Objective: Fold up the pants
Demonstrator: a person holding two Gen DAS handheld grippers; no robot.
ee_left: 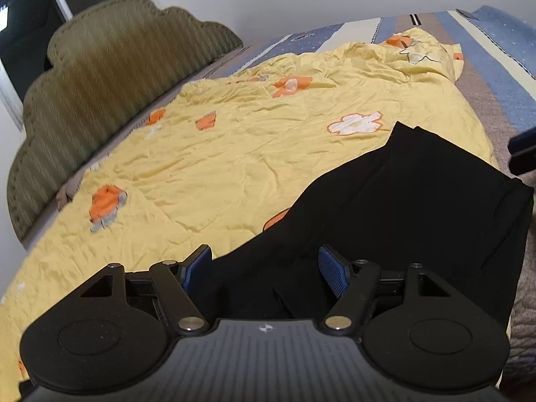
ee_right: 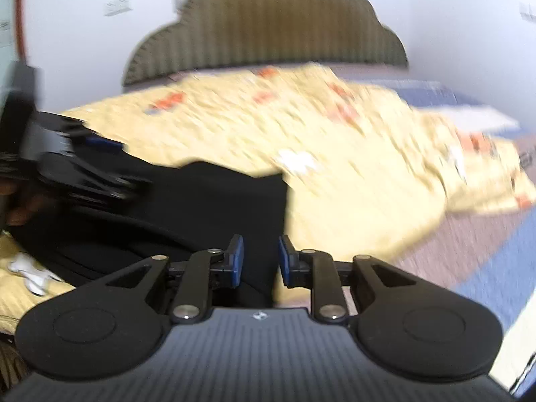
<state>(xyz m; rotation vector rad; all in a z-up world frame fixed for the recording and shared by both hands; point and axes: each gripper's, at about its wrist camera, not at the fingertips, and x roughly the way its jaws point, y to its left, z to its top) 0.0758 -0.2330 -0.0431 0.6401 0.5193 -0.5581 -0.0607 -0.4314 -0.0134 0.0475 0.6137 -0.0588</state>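
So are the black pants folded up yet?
Partly. The black pants lie doubled in layers on the yellow quilt, still long. Both grippers, left and right, are open.

Soft, even indoor light; right wrist view motion-blurred, edges fisheye-warped.

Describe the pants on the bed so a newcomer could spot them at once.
Start at the scalloped olive headboard and the bed's yellow flowered quilt. The pants lie on the quilt's near part, toward the striped blue bedspread. They are the only plain black fabric there.
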